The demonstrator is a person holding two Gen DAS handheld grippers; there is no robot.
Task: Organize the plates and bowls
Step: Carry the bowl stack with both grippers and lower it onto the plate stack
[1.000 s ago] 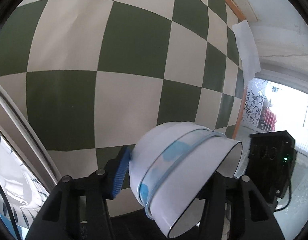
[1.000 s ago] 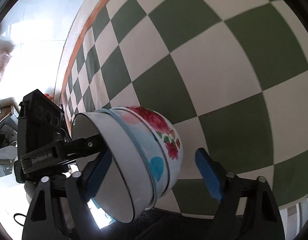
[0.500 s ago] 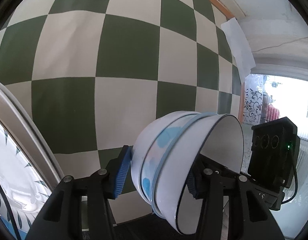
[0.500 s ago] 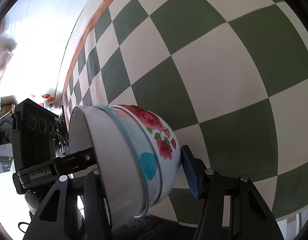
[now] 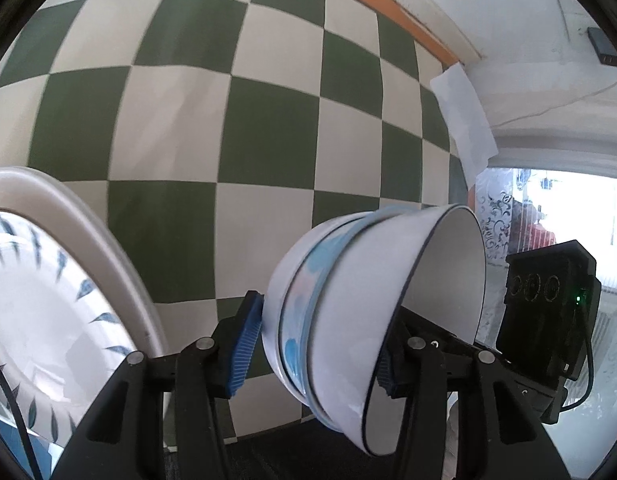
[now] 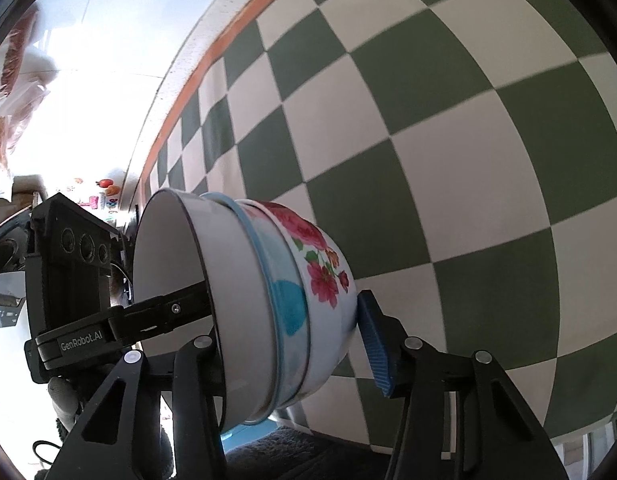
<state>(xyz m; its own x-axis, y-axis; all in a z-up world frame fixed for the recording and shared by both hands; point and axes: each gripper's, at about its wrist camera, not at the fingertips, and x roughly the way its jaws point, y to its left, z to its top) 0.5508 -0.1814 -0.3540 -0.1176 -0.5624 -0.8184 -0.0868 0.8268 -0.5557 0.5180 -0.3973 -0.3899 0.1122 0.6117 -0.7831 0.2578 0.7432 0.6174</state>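
Nested bowls (image 5: 348, 312), tipped sideways; left gripper (image 5: 316, 344) and right gripper (image 6: 284, 332) both pinch the stack, likely for steadier carrying.

Green-and-cream checkered surface (image 5: 196, 128), orange border (image 5: 372, 4); leaf-pattern plate (image 5: 48, 312) on it (contact unclear).

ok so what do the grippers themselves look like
Both are black plastic with silver screws and ribbed blue pads on the fingers. The left gripper shows in the right view as a boxy black body with three round ports and white "GenRobot.AI" lettering. A black cable trails off the right one.
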